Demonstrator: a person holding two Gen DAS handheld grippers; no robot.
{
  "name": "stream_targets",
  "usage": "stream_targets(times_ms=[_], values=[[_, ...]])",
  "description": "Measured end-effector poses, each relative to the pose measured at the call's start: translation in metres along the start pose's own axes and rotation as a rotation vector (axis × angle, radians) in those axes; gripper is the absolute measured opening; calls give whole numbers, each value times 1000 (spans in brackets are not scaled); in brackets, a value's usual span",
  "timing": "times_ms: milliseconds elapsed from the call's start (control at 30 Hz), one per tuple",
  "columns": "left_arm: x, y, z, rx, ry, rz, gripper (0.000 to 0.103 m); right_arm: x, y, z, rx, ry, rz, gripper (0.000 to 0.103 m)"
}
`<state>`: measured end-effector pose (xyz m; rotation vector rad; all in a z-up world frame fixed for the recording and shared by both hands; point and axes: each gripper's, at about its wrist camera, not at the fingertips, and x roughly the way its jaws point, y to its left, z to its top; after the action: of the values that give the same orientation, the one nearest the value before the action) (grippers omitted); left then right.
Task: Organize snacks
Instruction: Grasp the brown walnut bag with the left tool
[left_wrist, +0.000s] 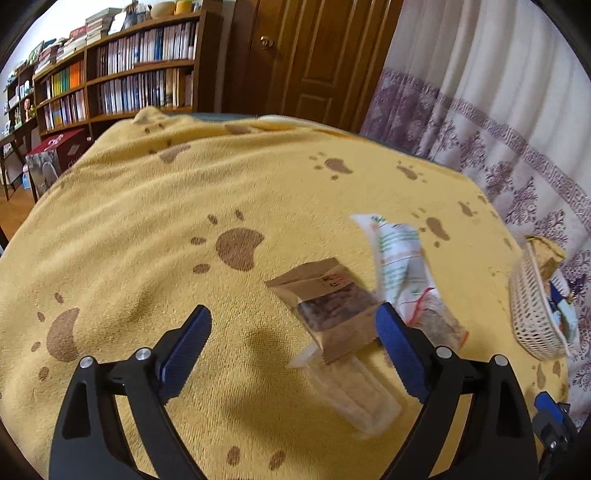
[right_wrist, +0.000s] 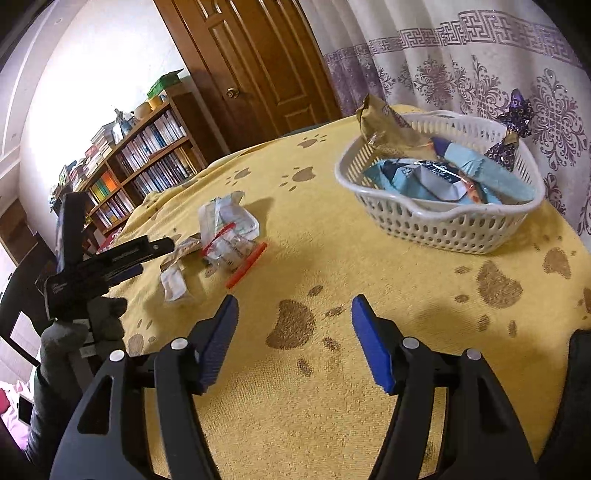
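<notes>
In the left wrist view, my left gripper (left_wrist: 293, 314) is open just above the yellow paw-print blanket (left_wrist: 184, 221). Between its fingers, close to the right one, lie a brown paper snack packet (left_wrist: 325, 299) and a clear-wrapped snack (left_wrist: 354, 391); the pads press on neither. A white and green bag (left_wrist: 399, 258) lies just beyond the right finger. My right gripper (right_wrist: 294, 301) is open over bare blanket with nothing between its fingers. The white basket (right_wrist: 443, 225) stands at the back right and holds several snack packets (right_wrist: 436, 177). The loose snacks (right_wrist: 229, 236) lie to the left, next to the left gripper (right_wrist: 110, 258).
A gloved hand (right_wrist: 74, 332) holds the left gripper. A red zip strip (right_wrist: 245, 267) lies by the loose snacks. Bookshelves (left_wrist: 129, 74), a wooden door (left_wrist: 314, 55) and a patterned curtain (left_wrist: 498, 110) stand behind the blanket. The basket (left_wrist: 532, 314) sits near the blanket's right edge.
</notes>
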<state>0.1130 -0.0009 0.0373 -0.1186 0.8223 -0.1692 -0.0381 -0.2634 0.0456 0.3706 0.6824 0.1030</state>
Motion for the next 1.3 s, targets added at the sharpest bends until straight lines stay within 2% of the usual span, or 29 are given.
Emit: stream_targets(times_ms=[400, 667, 800, 967, 1067, 1133, 1200, 1300], values=[[35, -14, 21, -5, 51, 15, 91, 6, 1, -4, 3, 20, 3, 66], [57, -22, 24, 44, 71, 99, 91, 9, 1, -6, -1, 30, 3, 66], [54, -19, 19, 67, 71, 133, 91, 10, 2, -6, -1, 34, 3, 66], [51, -11, 15, 77, 76, 137, 91, 13, 5, -7, -8, 42, 6, 66], [49, -9, 14, 89, 72, 139, 82, 14, 7, -6, -15, 45, 5, 66], [48, -10, 13, 110, 60, 152, 68, 14, 9, -6, -19, 47, 3, 66], [46, -11, 12, 127, 53, 138, 60, 14, 11, -8, -24, 49, 1, 66], [43, -11, 10, 143, 38, 129, 58, 15, 14, -8, -34, 53, -4, 66]])
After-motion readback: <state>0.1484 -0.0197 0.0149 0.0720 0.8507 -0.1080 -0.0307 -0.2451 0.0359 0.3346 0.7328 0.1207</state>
